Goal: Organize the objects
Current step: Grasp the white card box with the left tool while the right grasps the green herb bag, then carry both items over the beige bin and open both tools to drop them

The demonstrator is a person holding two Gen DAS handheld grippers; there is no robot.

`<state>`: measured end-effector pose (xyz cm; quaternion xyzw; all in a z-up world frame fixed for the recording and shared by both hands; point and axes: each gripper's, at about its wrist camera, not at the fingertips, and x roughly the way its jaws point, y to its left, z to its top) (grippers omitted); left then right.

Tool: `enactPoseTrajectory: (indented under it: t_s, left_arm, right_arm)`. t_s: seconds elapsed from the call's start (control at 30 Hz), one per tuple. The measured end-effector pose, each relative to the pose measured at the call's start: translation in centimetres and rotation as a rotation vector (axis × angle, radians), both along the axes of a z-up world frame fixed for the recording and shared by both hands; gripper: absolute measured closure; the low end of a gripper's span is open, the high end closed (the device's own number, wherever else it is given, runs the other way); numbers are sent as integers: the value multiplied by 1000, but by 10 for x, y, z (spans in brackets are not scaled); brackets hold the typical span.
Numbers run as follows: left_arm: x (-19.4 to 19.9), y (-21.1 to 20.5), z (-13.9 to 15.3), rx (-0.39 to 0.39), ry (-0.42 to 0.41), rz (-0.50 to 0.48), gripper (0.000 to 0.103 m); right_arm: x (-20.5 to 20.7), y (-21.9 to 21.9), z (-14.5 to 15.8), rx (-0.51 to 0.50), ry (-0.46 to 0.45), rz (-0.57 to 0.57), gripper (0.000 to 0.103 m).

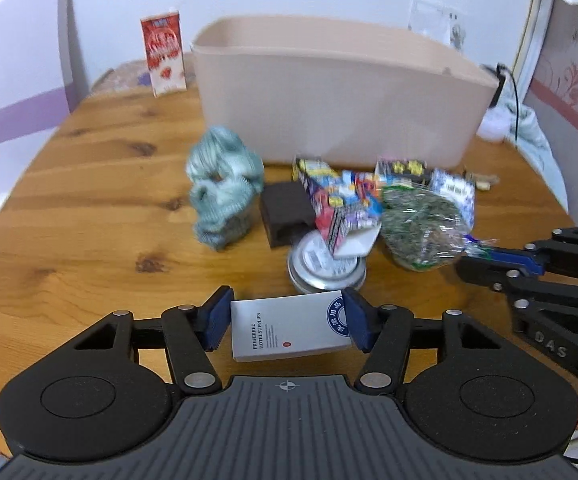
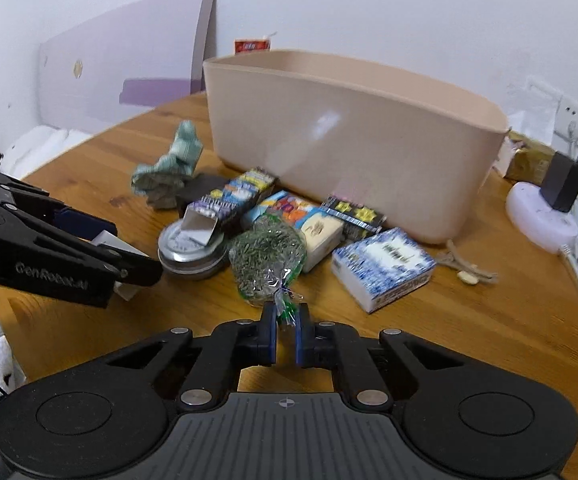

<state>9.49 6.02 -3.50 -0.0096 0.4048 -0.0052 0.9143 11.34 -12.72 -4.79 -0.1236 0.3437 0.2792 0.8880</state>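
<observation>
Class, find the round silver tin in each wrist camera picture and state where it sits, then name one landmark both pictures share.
Left wrist view: the round silver tin sits at centre, just beyond the white box held in the left gripper.
Right wrist view: it sits left of centre, beside the bag of green herbs.
Shared landmark: the beige bin behind the pile.

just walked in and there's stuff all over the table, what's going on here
A person is tidying a cluttered wooden table with two handheld grippers. The left gripper is shut on a small white hotel-supplies box. The right gripper pinches the twisted end of a clear bag of green dried leaves. The beige bin stands behind the pile; neither item is in it yet.
</observation>
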Motion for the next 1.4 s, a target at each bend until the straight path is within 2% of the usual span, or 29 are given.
enactPoseTrajectory:
  t_s: [0.2,0.4,0.5,0.73,0.9,1.03,1.3,1.33,1.37,1.4]
  left_arm:
    - [-2,8,31,0,-81,17,43]
    - [14,10,71,36,-194,19,43]
    - [31,7,85,82,-242,19,43]
    - [90,2,114,89,-316,14,43]
    - [142,-11,113,92,-272,-17,43]
    - [171,-28,92,113,-205,-42,43]
    - [198,-39,58,110,-62,-63,40]
    - [198,-42,56,123,-59,-69,35]
    - [195,-43,56,139,-64,-79,27]
    - [190,-44,57,151,-76,-84,24]
  right_arm:
    - [-10,-16,29,37,-76,-24,94]
    - [-7,-31,67,100,-161,-62,94]
    - [4,-38,84,118,-203,-95,94]
    - [46,-45,111,102,-288,-180,94]
    - [86,-46,115,72,-280,-211,94]
    - [113,-39,105,37,-233,-206,94]
    - [145,-28,78,-39,-125,-180,92]
    - [145,-27,76,-39,-119,-180,90]
    - [144,-28,76,-32,-115,-181,78]
    - [144,-30,77,-19,-111,-183,73]
